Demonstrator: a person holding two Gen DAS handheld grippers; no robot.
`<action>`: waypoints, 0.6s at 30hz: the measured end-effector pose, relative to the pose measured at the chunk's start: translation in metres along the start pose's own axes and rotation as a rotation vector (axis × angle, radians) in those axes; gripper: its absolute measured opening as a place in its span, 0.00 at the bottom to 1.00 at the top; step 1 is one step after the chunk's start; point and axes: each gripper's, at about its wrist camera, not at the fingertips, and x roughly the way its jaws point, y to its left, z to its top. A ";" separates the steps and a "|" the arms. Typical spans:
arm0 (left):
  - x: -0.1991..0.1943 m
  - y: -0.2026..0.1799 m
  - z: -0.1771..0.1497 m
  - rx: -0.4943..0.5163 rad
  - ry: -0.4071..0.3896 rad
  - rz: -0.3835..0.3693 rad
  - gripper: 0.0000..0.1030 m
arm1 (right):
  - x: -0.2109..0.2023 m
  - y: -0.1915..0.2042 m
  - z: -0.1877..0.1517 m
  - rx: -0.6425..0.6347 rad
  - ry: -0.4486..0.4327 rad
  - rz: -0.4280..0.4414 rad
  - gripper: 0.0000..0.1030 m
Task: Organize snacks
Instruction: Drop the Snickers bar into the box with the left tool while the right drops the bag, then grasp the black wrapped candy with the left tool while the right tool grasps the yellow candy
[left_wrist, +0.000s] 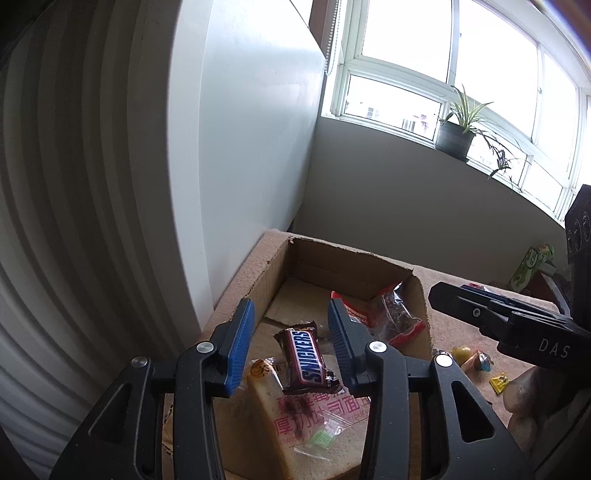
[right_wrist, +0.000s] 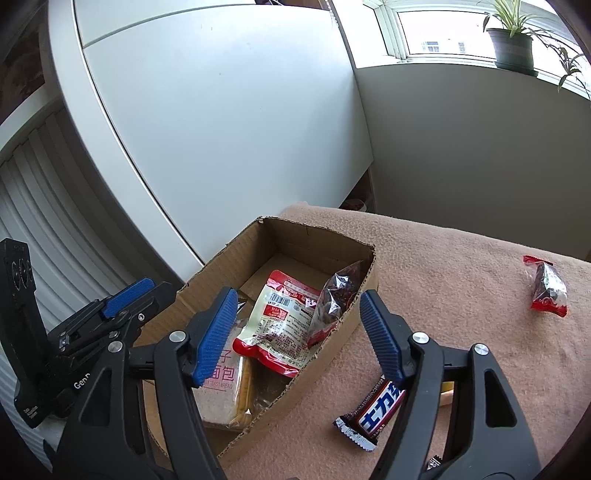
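- My left tongs (left_wrist: 291, 338) hang over the box (left_wrist: 258, 280), jaws spread, pads clear of everything.
- A Snickers bar (left_wrist: 306, 360) shows between the left pads but touches neither; it lies on the bread pack (left_wrist: 314, 417) at the near end of the box.
- My right tongs (right_wrist: 295, 332) stand wide apart and grip nothing. The left pad is over the box, the right pad over the cloth (right_wrist: 461, 266) outside the box's right wall.
- A second bar (right_wrist: 373, 411) lies on the cloth just below my right pad, outside the box; I cannot tell whether the pad touches it.
- Count, right view: one box, one bread pack, one pale red-edged pouch (right_wrist: 280, 325), one clear bag of dark pieces (right_wrist: 332, 299) leaning on the box wall, and one small red-ended packet (right_wrist: 546, 291) well apart on the cloth.
- Bars: two in all, one per view.
- Only the left view shows the first bar and a few small sweets (left_wrist: 476, 362) on the cloth right of the box.
- Only the right view shows the second bar and the lone packet.
- Each view catches the other tongs at its edge.
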 end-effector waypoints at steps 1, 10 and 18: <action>-0.002 -0.001 0.000 0.000 -0.003 -0.003 0.39 | -0.004 -0.003 -0.001 0.001 0.000 -0.004 0.71; -0.014 -0.030 -0.010 0.049 0.002 -0.091 0.39 | -0.058 -0.053 -0.020 0.034 -0.013 -0.076 0.72; -0.025 -0.083 -0.036 0.161 0.045 -0.209 0.39 | -0.094 -0.097 -0.052 0.038 0.038 -0.144 0.72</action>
